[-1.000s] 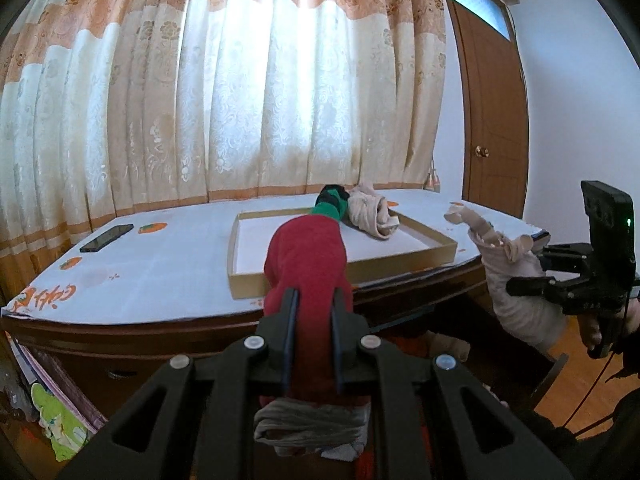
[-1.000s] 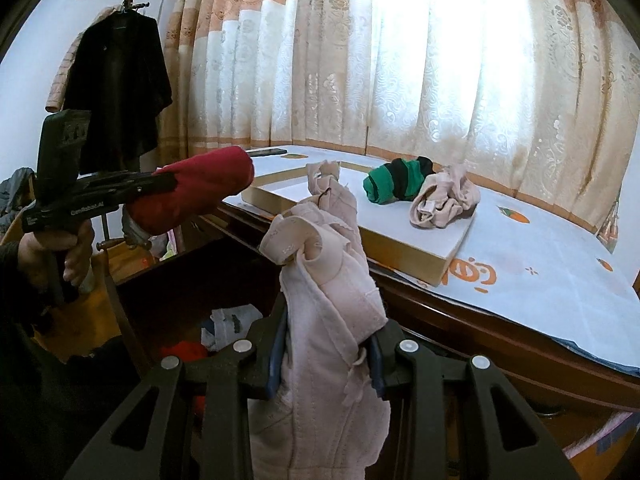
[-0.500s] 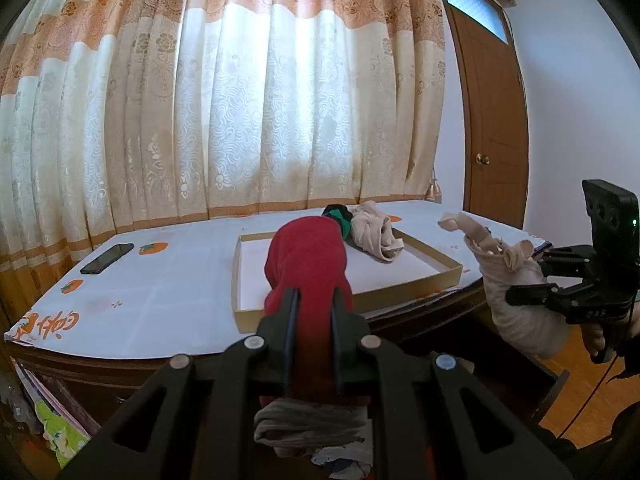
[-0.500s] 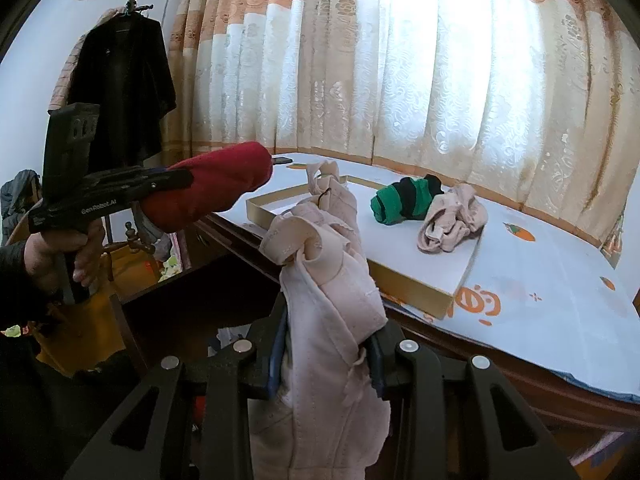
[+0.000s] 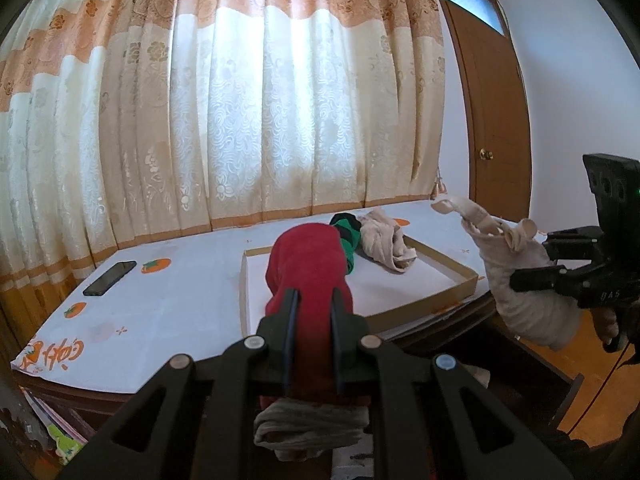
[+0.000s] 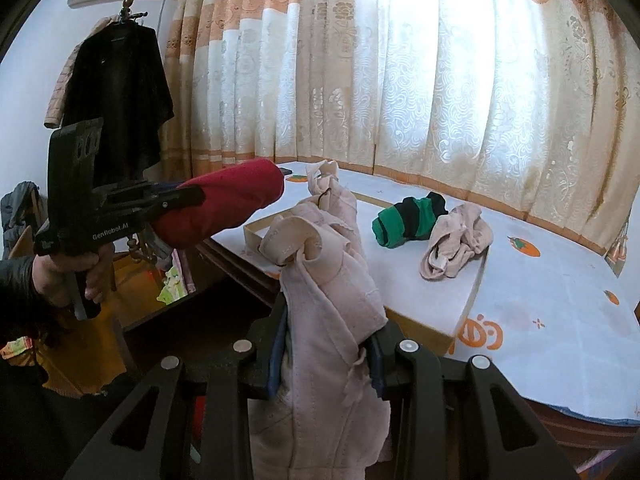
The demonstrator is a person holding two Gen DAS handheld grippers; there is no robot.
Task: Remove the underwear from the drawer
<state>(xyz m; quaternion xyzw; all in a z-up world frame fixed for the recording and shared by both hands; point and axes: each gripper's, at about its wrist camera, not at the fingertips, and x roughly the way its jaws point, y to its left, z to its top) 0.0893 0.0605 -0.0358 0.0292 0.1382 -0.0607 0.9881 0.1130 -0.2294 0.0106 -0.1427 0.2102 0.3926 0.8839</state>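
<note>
Jaws clamped: left gripper [image 5: 314, 320] on red underwear [image 5: 308, 268], right gripper [image 6: 328, 332] on beige underwear [image 6: 328, 276]

A dark wooden table [image 5: 436, 340] is standing before the curtain, wearing a white cloth [image 5: 180, 300] printed with orange fruit. A black phone [image 5: 109, 278] is lying near its left end, and a shallow cardboard tray [image 5: 448, 256] (white inside) is sitting toward the right, holding a green-and-black bundle [image 6: 408, 218] and a beige garment [image 6: 452, 240].
</note>
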